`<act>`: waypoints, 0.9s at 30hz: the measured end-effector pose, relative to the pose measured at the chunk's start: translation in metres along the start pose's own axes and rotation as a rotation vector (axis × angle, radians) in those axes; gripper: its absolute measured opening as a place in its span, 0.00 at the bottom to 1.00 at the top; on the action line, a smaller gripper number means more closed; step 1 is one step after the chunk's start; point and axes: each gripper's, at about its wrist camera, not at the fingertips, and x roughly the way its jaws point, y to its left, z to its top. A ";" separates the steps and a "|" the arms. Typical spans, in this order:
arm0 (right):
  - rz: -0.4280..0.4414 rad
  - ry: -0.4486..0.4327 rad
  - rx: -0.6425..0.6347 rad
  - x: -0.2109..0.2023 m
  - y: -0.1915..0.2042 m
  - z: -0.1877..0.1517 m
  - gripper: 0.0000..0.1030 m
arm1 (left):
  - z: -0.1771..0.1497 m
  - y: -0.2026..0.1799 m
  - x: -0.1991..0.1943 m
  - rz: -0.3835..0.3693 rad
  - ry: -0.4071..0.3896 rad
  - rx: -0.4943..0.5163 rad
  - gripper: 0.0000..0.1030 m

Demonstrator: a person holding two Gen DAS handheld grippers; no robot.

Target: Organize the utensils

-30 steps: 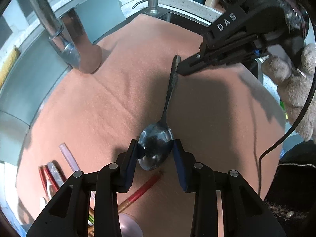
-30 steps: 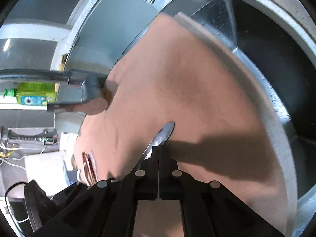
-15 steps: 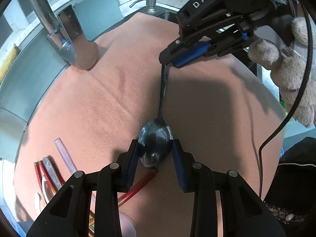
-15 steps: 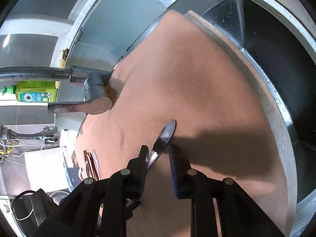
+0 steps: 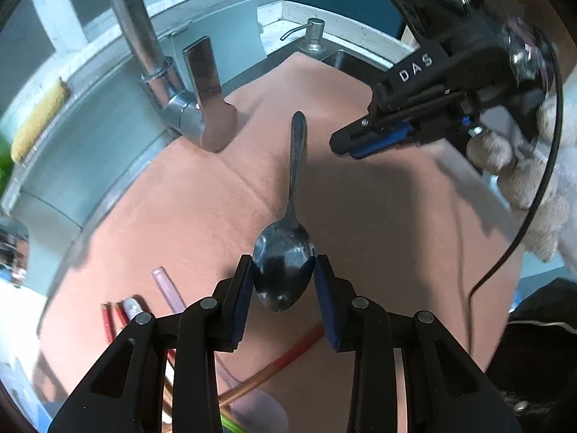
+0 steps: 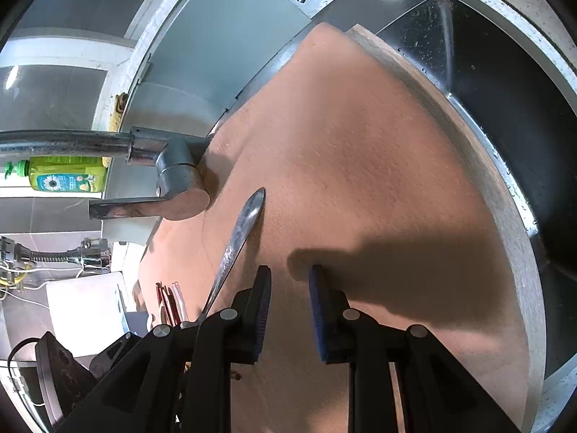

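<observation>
Left jaws clamped on spoon (image 5: 285, 270) bowl, handle toward faucet (image 5: 194, 108); right jaws apart, empty.

Domestic kitchen. Evidence: chrome mixer tap (image 5: 187, 108), stainless sink basin (image 6: 505, 108), built-in soap dispenser (image 5: 312, 34), green dish-liquid bottle (image 6: 65, 178), yellow sponge (image 5: 38, 119), speckled worktop (image 5: 346, 32).

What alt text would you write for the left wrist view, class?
The left gripper clamps a steel spoon by its bowl above a tan cloth. The right gripper hovers empty near the handle's end, beside a tap.
</observation>
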 end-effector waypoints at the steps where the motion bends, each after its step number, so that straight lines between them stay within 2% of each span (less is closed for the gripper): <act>1: 0.003 0.000 0.002 0.000 0.000 0.000 0.20 | -0.001 -0.001 -0.001 -0.008 -0.004 -0.009 0.32; 7: 0.025 0.003 0.014 0.000 -0.002 -0.002 0.23 | -0.009 -0.013 0.002 -0.051 0.019 -0.004 0.32; 11: 0.054 0.001 0.006 0.000 0.000 -0.002 0.37 | -0.013 -0.017 0.008 -0.086 0.035 -0.017 0.32; 12: 0.047 0.001 -0.001 0.001 0.002 -0.002 0.37 | -0.013 -0.020 0.010 -0.088 0.038 -0.013 0.32; 19: 0.010 -0.010 -0.031 0.002 0.010 0.001 0.37 | -0.015 -0.030 0.010 -0.149 0.044 -0.019 0.31; 22: 0.007 -0.011 -0.030 0.002 0.010 0.001 0.37 | -0.013 -0.033 0.012 -0.119 0.046 0.005 0.31; 25: -0.009 -0.015 -0.027 0.002 0.009 0.000 0.32 | -0.015 -0.041 0.010 -0.124 0.055 0.036 0.31; 27: -0.022 -0.020 -0.021 0.002 0.007 0.000 0.23 | -0.016 -0.044 0.012 -0.115 0.060 0.049 0.31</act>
